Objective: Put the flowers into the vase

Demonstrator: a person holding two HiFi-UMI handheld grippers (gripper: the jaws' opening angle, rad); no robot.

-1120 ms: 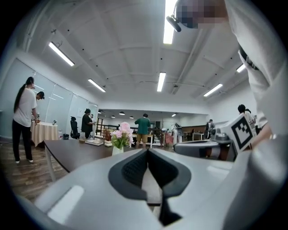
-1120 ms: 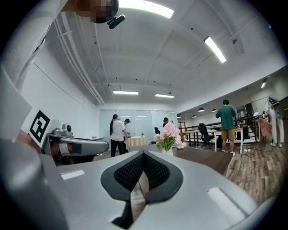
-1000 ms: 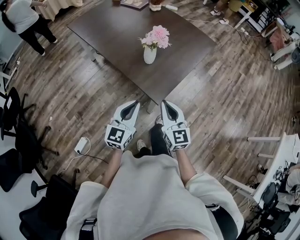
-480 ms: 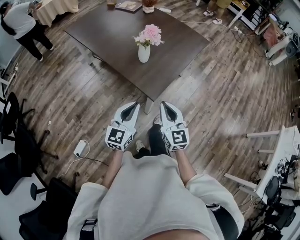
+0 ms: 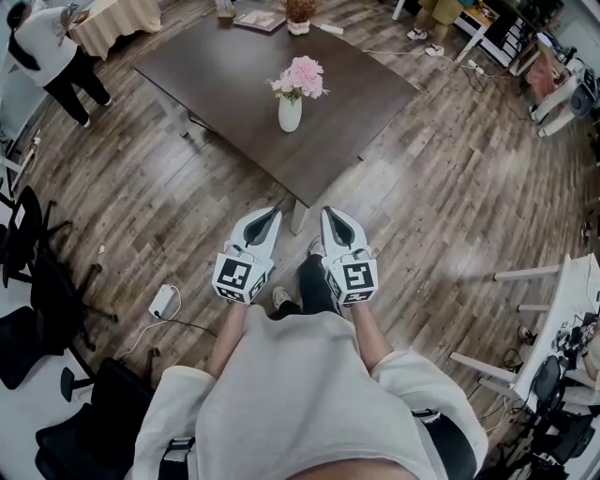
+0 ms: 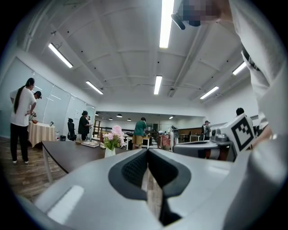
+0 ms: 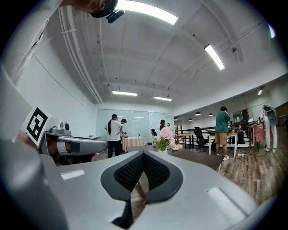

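Pink flowers stand in a white vase near the middle of the dark brown table, well ahead of me. My left gripper and right gripper are held side by side close to my body over the wooden floor, short of the table's near corner. Both are shut with nothing between the jaws. In the left gripper view the flowers show far off past the closed tips of the left gripper. The right gripper view shows the flowers beyond the shut right gripper.
A person stands at the far left by a cloth-covered table. Black office chairs crowd the left side, and a white power adapter with its cable lies on the floor. White desks stand at the right. A book lies at the table's far edge.
The two grippers have shifted slightly together and stay shut and empty. The table and vase have slid a little in the head view.
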